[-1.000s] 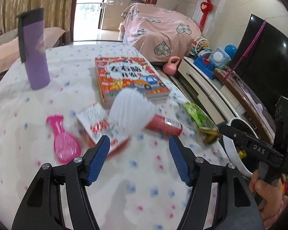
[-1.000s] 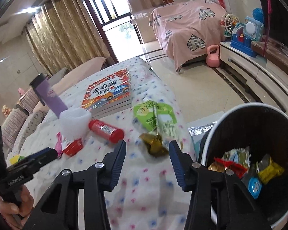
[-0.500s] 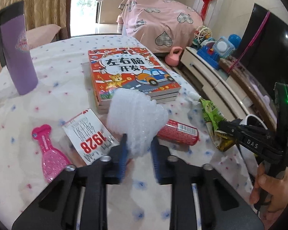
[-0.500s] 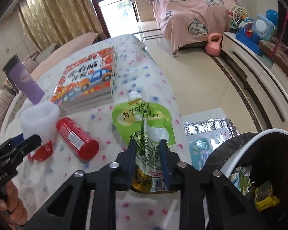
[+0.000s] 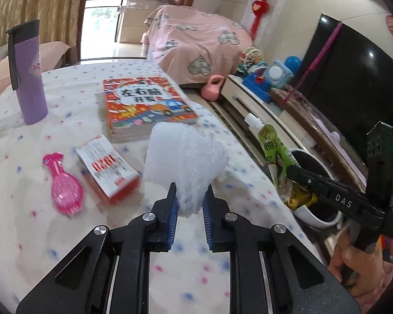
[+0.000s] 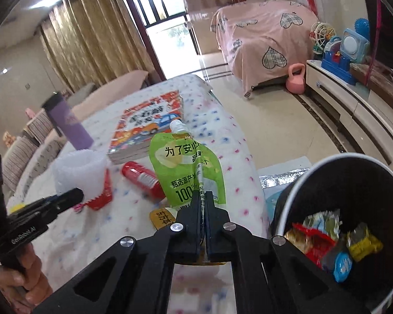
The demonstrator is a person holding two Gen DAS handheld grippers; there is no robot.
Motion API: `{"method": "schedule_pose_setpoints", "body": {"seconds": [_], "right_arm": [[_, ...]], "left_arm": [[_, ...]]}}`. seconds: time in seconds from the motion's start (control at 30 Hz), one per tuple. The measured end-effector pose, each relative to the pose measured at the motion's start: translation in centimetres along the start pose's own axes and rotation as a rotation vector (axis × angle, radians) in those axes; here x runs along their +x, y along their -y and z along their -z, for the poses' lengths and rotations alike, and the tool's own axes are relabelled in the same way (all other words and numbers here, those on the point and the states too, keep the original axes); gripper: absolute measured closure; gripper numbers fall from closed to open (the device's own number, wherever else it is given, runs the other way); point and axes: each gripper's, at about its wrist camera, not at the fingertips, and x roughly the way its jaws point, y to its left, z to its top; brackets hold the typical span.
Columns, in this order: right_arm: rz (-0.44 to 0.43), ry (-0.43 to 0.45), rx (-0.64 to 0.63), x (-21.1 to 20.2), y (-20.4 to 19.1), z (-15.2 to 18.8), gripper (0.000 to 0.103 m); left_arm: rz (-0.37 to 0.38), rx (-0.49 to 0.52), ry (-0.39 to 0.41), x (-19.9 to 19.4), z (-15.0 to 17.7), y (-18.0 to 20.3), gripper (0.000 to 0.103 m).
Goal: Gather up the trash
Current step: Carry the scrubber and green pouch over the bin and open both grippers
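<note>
A home living room: gold curtains (image 6: 91, 49) hang by a balcony door (image 6: 170, 18) at the far end, a sofa (image 6: 34, 136) with striped cushions stands left, a television (image 5: 353, 78) (red charms (image 5: 259, 7) on the wall beside it) and toys (image 6: 343, 52) stand right.

Left tool (image 5: 188, 204) closed on foam net (image 5: 186, 162), lifted; right tool (image 6: 202, 204) clamped green pouch (image 6: 186, 170), raised.

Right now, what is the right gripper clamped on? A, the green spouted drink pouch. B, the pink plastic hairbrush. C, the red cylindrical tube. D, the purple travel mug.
A: the right gripper has its jaws shut on the green spouted drink pouch, lifted off the dotted tablecloth beside the black-lined trash bin.
</note>
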Motion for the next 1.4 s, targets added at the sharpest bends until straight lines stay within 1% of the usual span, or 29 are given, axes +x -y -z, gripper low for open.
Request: {"method": "schedule_pose_setpoints", "body": {"seconds": [0.17,0.3,0.57,1.03,1.4], "right_arm": [[-0.021,0.037,0.026,-3.2,0.1,1.4,0.101],[-0.028,0.061,0.051,-5.4,0.7,2.4,0.101],[-0.022,0.106,0.098,-8.9,2.3,4.4,0.101],[0.071,0.171,0.185,-13.3,7.4,6.3,0.101],[0.139,0.191,0.231,-14.6,10.5,6.6,0.101]], "left_arm": [[0.05,0.015,-0.009,-1.2,1.4,2.2,0.087],[0.084,0.047,-0.016,-2.1,2.4,4.4,0.087],[0.131,0.102,-0.02,-3.2,3.3,7.8,0.087],[0.197,0.191,-0.02,-3.4,3.2,13.4,0.087],[0.248,0.254,-0.046,-1.6,2.7,17.3,0.087]]}}
